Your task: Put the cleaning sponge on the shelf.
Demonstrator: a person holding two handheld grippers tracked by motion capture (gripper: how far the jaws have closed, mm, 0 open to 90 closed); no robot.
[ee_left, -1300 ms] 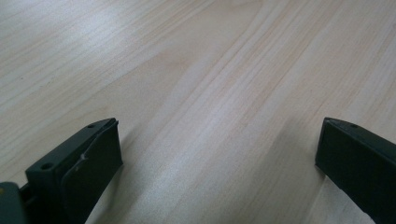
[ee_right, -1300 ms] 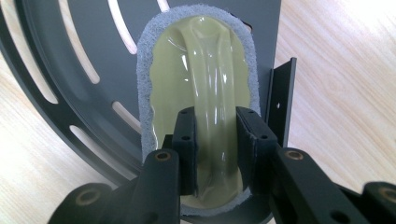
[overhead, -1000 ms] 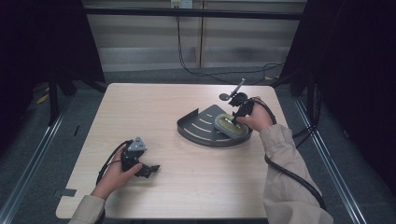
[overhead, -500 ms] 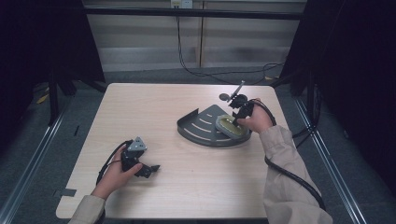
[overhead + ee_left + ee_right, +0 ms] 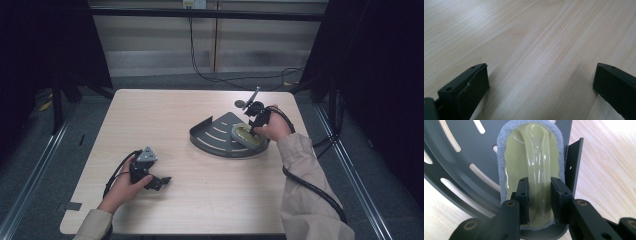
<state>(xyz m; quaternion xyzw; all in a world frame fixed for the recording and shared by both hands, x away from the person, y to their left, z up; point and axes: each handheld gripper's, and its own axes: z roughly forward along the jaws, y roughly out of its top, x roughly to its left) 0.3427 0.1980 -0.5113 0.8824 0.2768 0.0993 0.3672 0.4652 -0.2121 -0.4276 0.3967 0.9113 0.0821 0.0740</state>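
- Right gripper [image 5: 539,202]: jaws clamped on the raised handle of the olive-green, grey-padded scrubber [image 5: 531,157], lying in the dark slotted metal tray [image 5: 212,134].
- Left gripper [image 5: 540,92]: jaws wide, empty, low over the pale wooden table [image 5: 165,115].
- Likely step: lifting out; next needs a straight rise past the rim.

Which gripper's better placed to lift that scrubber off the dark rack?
Right. The right gripper already has its jaws closed on the olive handle of the scrubber, which lies on the slotted rack. The left gripper sits open over bare table well away from it.
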